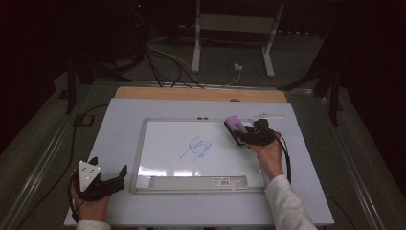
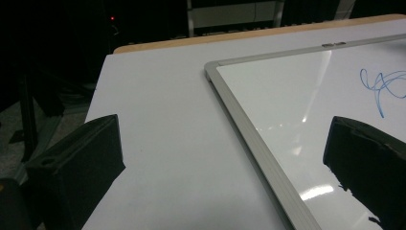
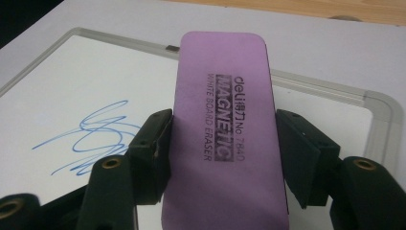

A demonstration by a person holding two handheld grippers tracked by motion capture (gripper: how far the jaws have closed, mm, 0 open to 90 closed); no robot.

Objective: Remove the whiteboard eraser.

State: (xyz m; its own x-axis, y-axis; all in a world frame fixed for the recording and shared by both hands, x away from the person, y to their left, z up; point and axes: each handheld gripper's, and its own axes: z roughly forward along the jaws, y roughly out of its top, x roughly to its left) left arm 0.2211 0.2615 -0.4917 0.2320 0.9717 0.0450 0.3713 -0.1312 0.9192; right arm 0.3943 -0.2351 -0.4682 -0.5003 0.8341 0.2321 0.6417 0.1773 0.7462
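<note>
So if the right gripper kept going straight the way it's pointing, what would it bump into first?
Probably the blue scribble. The right gripper holds the purple eraser over the whiteboard, pointing toward that mark, though its height above the board is unclear.

A purple whiteboard eraser [image 3: 222,139] with dark printed lettering; a white whiteboard [image 1: 158,143] with a silver-grey frame and a blue scribble [image 1: 196,148]; black grippers; a pale lavender-white table top [image 1: 119,120] with a wooden edge
</note>
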